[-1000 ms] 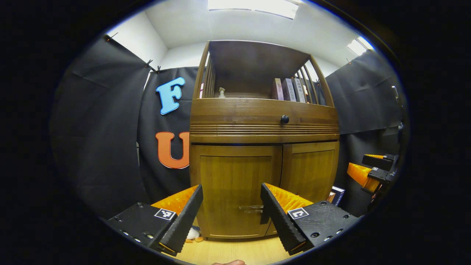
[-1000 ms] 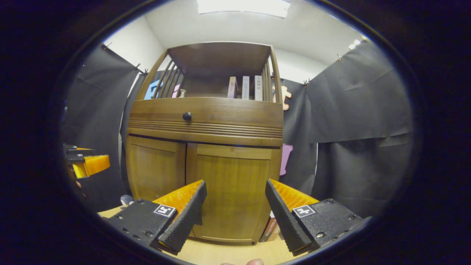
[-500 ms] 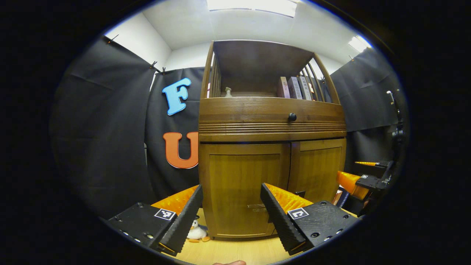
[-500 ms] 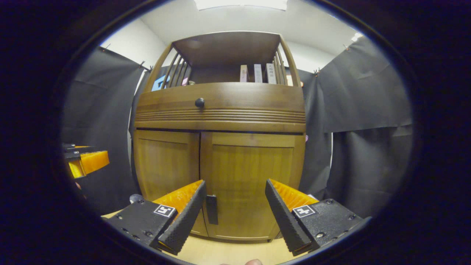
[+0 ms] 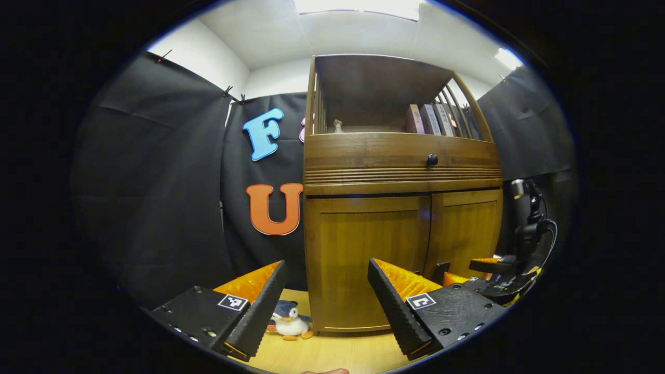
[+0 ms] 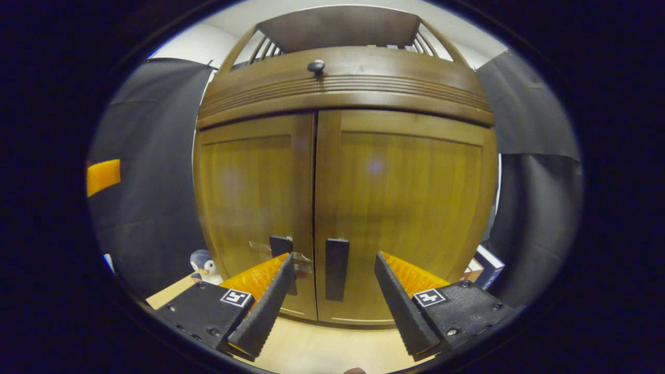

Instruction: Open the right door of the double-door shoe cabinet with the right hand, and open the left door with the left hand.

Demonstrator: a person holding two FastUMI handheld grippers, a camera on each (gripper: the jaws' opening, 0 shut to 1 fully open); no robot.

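The shoe cabinet [image 6: 343,197] is standing close in front in the right gripper view, with both doors sitting flush and closed. Here the right door [image 6: 405,218] is showing its dark upright handle [image 6: 336,269] between the fingers of the right gripper [image 6: 332,298], which are spread wide apart and are touching nothing. The left door [image 6: 249,208] is carrying its own dark handle [image 6: 281,246], partly hidden behind the right gripper's nearer finger.

In the left gripper view the cabinet [image 5: 400,228] is sitting farther off and to the right, so its top shelf is showing, with books [image 5: 430,118] leaning at the right end and a small pale figure [image 5: 338,126] at the left. A round dark knob [image 5: 431,160] is sitting on the drawer front above the doors. The left gripper [image 5: 327,301] is holding its fingers wide apart on nothing, well short of the left door [image 5: 366,254]. The right gripper [image 5: 493,270] is showing at the right edge of this view, close in front of the right door [image 5: 467,228].

A toy penguin [image 5: 289,321] is lying on the wooden floor [image 5: 332,353] just beside the cabinet's left foot. A box or book [image 6: 486,266] is peeking out by the cabinet's right side.
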